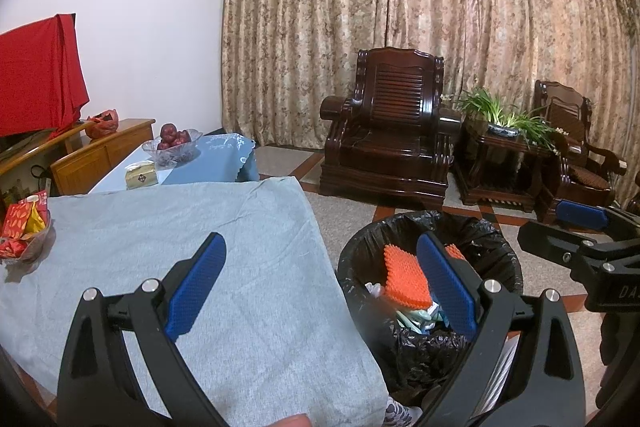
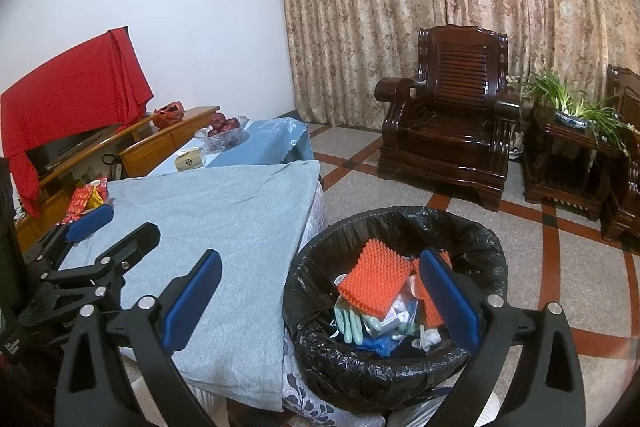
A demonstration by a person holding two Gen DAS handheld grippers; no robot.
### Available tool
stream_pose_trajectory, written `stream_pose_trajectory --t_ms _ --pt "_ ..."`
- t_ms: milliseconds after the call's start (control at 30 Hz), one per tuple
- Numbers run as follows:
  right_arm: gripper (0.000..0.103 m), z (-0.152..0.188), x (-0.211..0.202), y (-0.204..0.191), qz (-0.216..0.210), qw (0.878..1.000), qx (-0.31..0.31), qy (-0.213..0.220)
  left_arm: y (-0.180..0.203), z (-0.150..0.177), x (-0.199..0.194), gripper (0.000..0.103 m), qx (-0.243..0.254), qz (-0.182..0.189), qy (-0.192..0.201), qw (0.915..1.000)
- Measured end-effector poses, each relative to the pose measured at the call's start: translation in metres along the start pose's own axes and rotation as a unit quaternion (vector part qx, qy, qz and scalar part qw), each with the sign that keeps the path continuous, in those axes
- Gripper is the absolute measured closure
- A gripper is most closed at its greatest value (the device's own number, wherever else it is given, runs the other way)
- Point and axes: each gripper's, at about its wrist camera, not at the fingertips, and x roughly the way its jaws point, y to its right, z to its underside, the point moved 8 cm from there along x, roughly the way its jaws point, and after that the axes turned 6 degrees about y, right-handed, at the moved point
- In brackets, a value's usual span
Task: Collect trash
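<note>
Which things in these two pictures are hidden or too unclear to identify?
- Trash bin bottom layers: both views, covered by the orange spiky mat and gloves.
- Snack packets: left wrist view, cut by the edge, print too small.
- Tissue box label: too small.
- Table under grey cloth: hidden.

Both fisheye views are evenly lit by soft indoor light with no single source in frame. The plain white wall (image 2: 180,19) reads brightest, slightly washed out. Beneath it, the glossy dark carved wooden armchair (image 1: 388,131) carries small highlights, and the crinkled black plastic bin liner (image 2: 472,239) glints. Shadows are faint. Straight lines bow toward the black vignetted corners; focus stays sharp.
</note>
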Motion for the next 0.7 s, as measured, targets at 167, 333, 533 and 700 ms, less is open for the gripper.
stream_pose_trajectory --t_ms 167,333,533,700 --pt "0.006 0.0011 0.0005 -0.0019 -0.001 1.0 -0.001 0.0 -0.0005 0.0009 0.0003 0.009 0.0 0.0 -0.001 1.0" --pt "0.006 0.0008 0.0002 -0.0025 0.0 1.0 0.0 0.0 -0.0007 0.0003 0.0001 0.009 0.0 0.0 0.0 1.0" --pt "0.006 0.0002 0.0 -0.0025 -0.001 1.0 -0.001 0.0 -0.0012 0.0001 -0.0002 0.009 0.0 0.0 -0.001 1.0" --pt "0.006 0.0 0.0004 -0.0015 0.0 1.0 0.0 -0.001 -0.0008 -0.0008 -0.0001 0.009 0.0 0.0 -0.001 1.0"
